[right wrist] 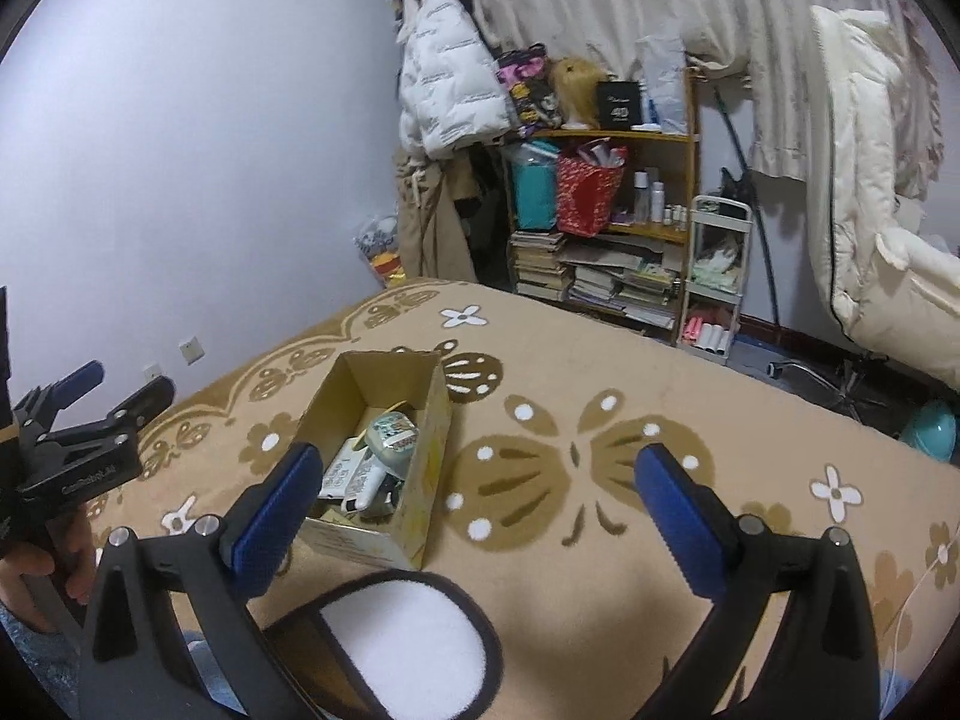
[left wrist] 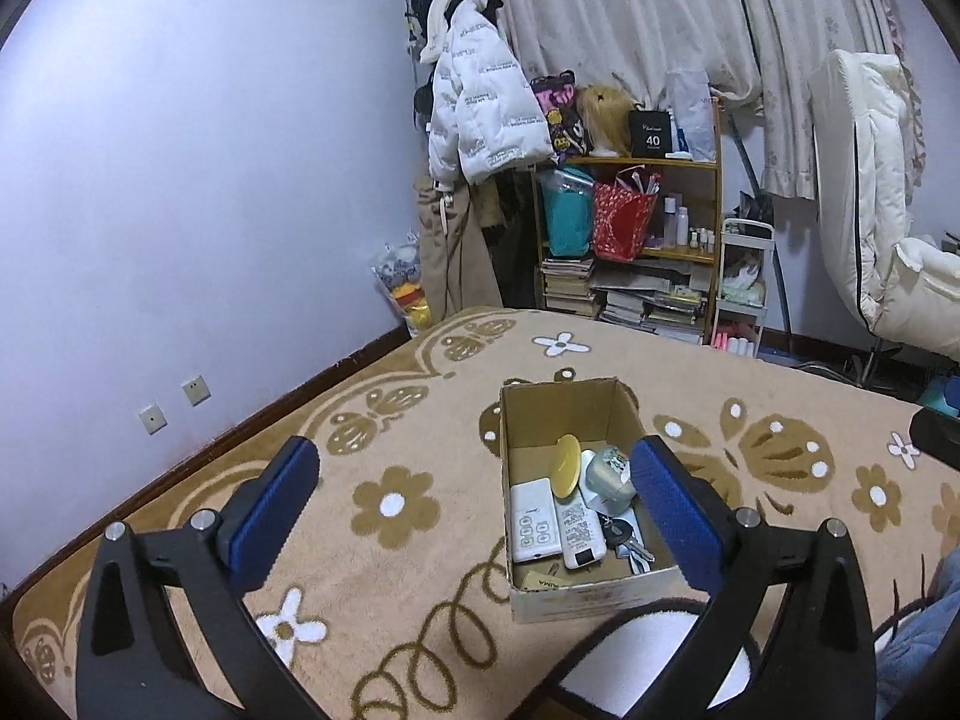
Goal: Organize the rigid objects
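- Box (left wrist: 564, 420) sits open-topped on the beige flowered blanket (left wrist: 420, 540) of the bed, near its front edge.
- Inside the box: a white power bank (left wrist: 533, 519) lies flat by the left wall, with a white remote (left wrist: 579, 528) touching its right side.
- Keys (left wrist: 624, 540) lie at the right wall, just beside the remote.
- A yellow lid (left wrist: 567, 465) stands tilted behind the remote; a pale grey tin (left wrist: 609, 471) sits right of it, touching.
- Left claw (left wrist: 474, 498): spread wide, nothing between the blue pads; its right finger overlaps the box's right wall in view. Whether it touches, I cannot tell.
- Right claw (right wrist: 480, 501): spread wide, holding nothing, over the blanket just right of the box.
- Behind the bed: a shelf (left wrist: 630, 240) with books and bags, a white jacket (left wrist: 480, 102) hanging beside it, curtains (left wrist: 630, 12) above.
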Demonstrator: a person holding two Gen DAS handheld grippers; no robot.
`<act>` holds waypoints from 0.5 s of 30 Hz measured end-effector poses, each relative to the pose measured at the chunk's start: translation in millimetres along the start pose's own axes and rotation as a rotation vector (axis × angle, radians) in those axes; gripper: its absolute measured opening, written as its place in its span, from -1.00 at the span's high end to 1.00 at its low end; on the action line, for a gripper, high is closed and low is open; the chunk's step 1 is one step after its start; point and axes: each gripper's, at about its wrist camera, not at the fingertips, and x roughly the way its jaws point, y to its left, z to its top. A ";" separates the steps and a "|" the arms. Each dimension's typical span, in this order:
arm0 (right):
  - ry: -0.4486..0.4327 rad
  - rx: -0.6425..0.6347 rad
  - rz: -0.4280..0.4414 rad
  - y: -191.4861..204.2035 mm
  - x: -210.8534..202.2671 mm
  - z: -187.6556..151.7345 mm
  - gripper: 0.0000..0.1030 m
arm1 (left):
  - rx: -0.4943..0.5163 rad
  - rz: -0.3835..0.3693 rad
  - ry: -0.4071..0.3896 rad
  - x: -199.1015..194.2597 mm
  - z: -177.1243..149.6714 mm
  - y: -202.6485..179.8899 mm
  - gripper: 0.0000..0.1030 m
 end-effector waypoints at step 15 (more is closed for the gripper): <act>-0.023 0.151 -0.024 -29.6 -2.8 -33.0 -1.00 | -0.028 0.018 0.064 -10.4 -24.5 -1.5 -0.99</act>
